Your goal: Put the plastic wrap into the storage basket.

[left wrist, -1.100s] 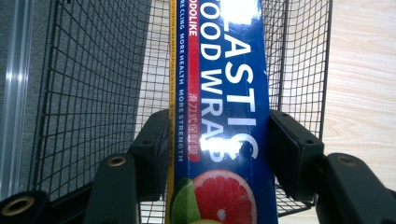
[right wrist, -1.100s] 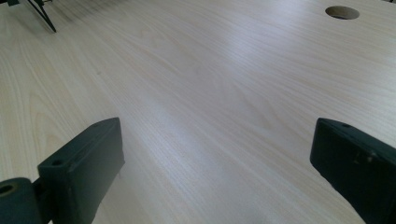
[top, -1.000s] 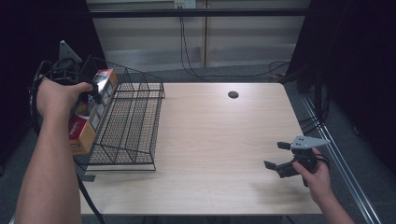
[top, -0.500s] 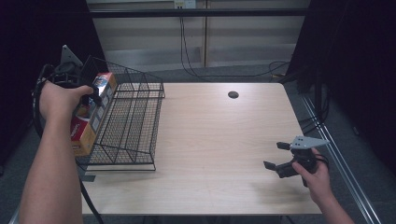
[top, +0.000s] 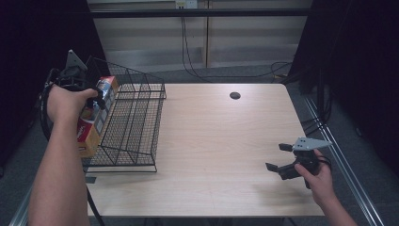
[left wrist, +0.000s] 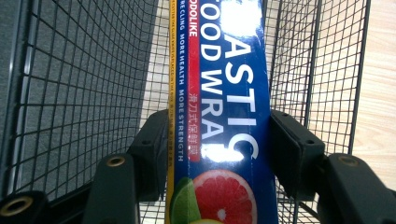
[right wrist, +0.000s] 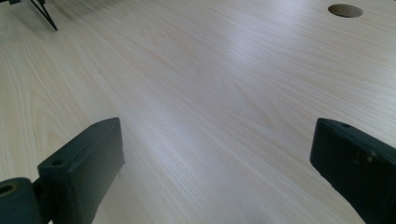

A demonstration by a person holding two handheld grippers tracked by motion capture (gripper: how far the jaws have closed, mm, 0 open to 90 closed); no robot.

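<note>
Left tool (left wrist: 212, 154) pinches the plastic wrap box (left wrist: 224, 102) over the wire basket (top: 134, 127); right tool (top: 278, 157) hovers spread above the counter (top: 221, 141).

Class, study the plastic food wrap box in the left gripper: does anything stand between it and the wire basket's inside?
Nothing visible does. The left gripper grips the plastic food wrap box above the wire basket, whose top is open.

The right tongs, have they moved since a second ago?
No. The right tongs sit at the same spot near the table's right edge, jaws open.
</note>
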